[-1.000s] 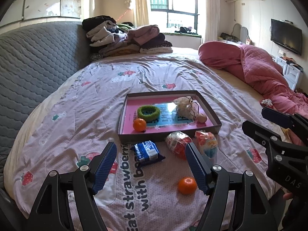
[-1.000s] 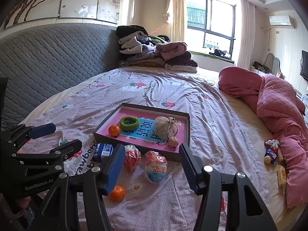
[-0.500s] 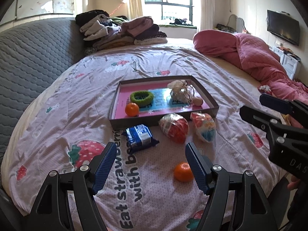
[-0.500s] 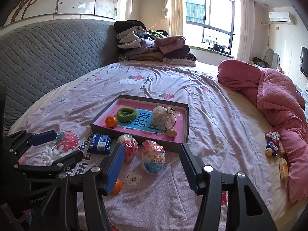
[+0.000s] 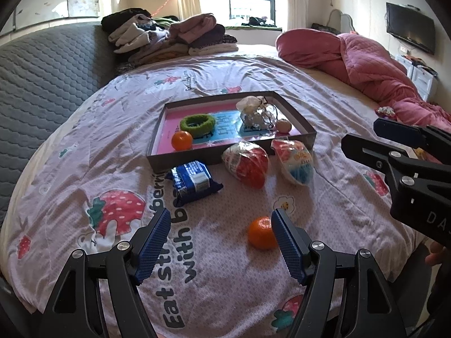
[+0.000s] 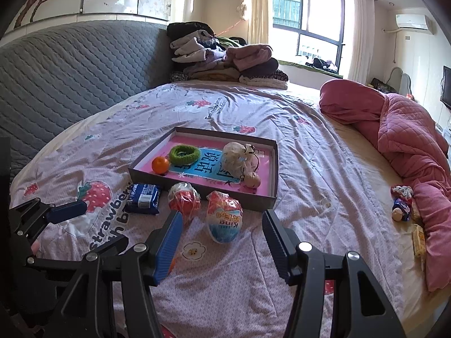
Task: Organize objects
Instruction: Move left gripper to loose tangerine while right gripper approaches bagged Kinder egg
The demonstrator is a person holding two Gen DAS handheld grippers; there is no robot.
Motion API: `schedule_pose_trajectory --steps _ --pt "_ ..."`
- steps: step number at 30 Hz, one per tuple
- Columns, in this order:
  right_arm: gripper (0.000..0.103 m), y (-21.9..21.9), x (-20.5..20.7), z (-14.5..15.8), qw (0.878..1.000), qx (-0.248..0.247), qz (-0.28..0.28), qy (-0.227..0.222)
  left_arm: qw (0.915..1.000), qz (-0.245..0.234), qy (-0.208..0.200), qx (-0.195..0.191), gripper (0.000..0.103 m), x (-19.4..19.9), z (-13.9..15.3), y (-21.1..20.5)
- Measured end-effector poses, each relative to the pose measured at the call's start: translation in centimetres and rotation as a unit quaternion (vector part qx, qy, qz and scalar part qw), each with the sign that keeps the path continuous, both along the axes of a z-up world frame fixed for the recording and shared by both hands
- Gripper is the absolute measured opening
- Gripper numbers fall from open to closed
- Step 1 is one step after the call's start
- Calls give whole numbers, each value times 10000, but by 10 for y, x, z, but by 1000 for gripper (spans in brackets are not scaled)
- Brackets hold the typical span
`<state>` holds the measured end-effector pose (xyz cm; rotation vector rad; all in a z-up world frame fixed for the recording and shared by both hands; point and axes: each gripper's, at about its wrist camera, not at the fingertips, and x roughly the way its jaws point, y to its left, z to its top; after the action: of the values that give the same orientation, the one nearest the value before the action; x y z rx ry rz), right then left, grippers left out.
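Observation:
A shallow grey tray [image 5: 307, 132] [image 6: 272, 194] with a pink floor lies on the bed. It holds an orange [image 5: 182, 140], a green ring [image 5: 197, 123], a white mesh pouch [image 5: 255, 112] and a small beige ball [image 5: 283, 126]. In front of it lie a blue snack pack [image 5: 193, 180], a red egg-shaped pack [image 5: 248, 164] and a blue-and-red egg pack [image 5: 296, 163] [image 6: 224, 215]. A loose orange [image 5: 260, 233] sits just inside my left gripper's [image 5: 221, 243] right finger. Both grippers are open and empty; the right gripper [image 6: 221, 240] hovers over the blue-and-red egg pack.
Folded clothes [image 5: 169, 36] are piled at the far end of the bed. A pink quilt [image 5: 375, 64] fills the right side, with small packets [image 6: 401, 208] beside it. A grey padded headboard [image 6: 70, 73] runs along the left.
Both grippers have sunk toward the bed. In the left wrist view the loose orange has come closer to the right finger. Jaws stay open.

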<state>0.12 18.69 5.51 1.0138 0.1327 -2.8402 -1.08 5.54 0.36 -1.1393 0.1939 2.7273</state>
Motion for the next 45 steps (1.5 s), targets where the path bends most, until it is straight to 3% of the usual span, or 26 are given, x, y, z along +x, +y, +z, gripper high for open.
schedule_pose_trajectory --steps 21,45 --pt "58 1 -13 -42 9991 22 8 -425 9988 -216 -445 -27 75 -6 -43 10" --pt "58 1 -49 -74 9975 47 44 -706 9966 -398 -688 199 75 -25 -70 22"
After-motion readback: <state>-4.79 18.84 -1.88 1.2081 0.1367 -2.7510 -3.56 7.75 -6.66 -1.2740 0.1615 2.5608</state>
